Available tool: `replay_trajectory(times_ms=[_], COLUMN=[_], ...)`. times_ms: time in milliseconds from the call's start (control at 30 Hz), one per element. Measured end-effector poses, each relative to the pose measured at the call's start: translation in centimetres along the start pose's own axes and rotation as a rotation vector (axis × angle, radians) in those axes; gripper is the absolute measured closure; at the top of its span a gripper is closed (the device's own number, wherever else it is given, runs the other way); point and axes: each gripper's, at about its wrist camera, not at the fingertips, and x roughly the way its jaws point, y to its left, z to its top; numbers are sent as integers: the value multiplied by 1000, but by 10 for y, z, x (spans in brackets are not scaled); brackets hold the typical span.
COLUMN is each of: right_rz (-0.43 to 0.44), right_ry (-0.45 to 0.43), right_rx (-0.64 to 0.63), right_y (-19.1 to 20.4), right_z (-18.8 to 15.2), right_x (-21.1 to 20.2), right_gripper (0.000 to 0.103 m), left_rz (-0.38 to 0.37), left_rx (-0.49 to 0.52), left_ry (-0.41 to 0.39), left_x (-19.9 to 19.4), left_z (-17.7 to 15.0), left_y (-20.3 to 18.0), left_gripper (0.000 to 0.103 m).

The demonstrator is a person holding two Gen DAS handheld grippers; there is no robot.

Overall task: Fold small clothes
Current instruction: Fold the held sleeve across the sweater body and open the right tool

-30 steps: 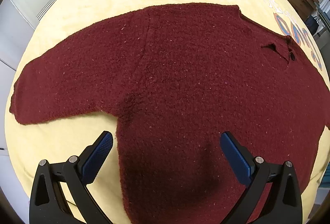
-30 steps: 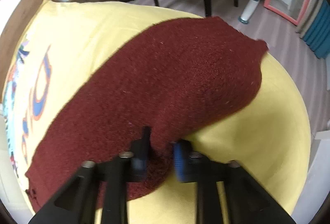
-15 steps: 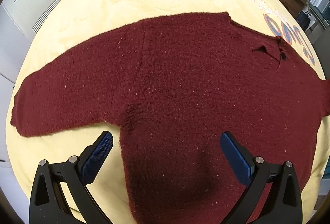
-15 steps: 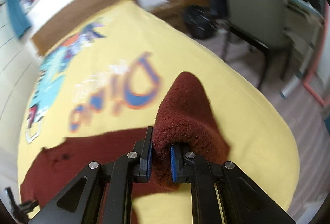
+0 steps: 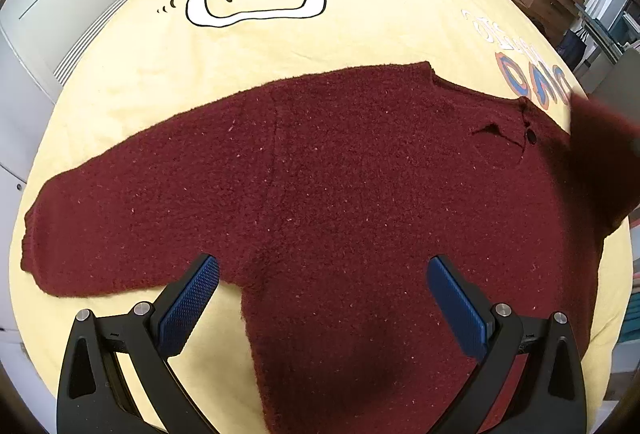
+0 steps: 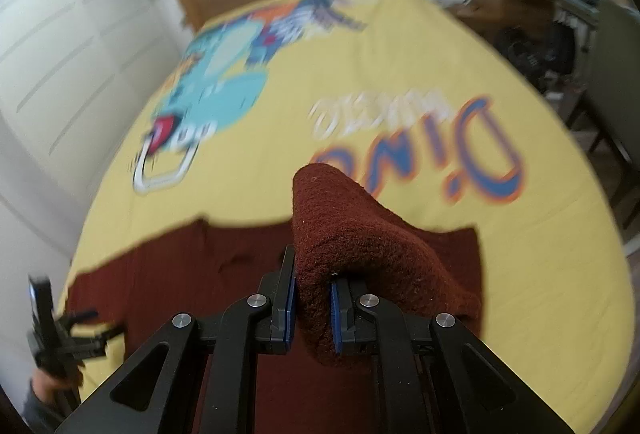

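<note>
**A:** Looking through the left wrist camera first, what do you have?

**B:** I see the maroon sweater point(image 5: 340, 174) spread flat on the yellow bedspread point(image 5: 360, 38), neckline away from me, hem toward me. Its long axis runs sleeve to sleeve, left to right across the bed. My left gripper point(image 5: 320, 298) hovers over the hem with its jaws spread wide, holding nothing. The left sleeve point(image 5: 120, 226) lies straight out; at the right edge a blurred fold of sleeve is raised.

**A:** And the right wrist camera?

**B:** My right gripper point(image 6: 312, 308) has its jaws pressed onto the cuff end of the right sleeve point(image 6: 360, 246), which arches up off the bed in a hump above the sweater body. The left gripper shows small at the lower left.

**A:** So which step?

**B:** I judge it the first fold, right sleeve going in over the chest. Next I'd need to carry it across, lay it flat along the body, then let go without dragging the knit
</note>
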Motion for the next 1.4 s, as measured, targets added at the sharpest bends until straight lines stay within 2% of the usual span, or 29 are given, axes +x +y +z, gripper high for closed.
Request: replay_trajectory(times_ms=[167,267,467,567,733,833,933,1000,1133,1400], right_rz=[-1,-25,-75,-98,-141,-168,-196,-194,-247,-275], right_ry=[160,223,278,270,263,258,257,254,253,252], right_rx=[8,-7,-29,-43,-41,-38,-41,-31,1,108], right_y=[11,15,17,20,16,9,-2,-9,-30,-78], right_z=[-52,-72,-90,-91,-91,-96,-105,-109,-121,-137], right_x=[58,76,92,90,78,66,57,53,41,20], right_gripper=[89,89,84,75,33,23,20,19,19,18], left_rz=[5,10,35,77,107,115,89,53,-7,-60], left_rx=[-14,-13,13,23,33,41,72,108,189,484], left_ry=[23,30,34,38,43,39,42,38,24,-15], left_x=[8,8,7,7,10,11,15,17,17,19], left_z=[0,-3,-7,-9,-10,-10,-11,-10,-1,9], left_y=[4,5,2,0,-5,-9,-17,-29,-64,-192], left_gripper=[1,1,1,1,1,1,1,1,1,1])
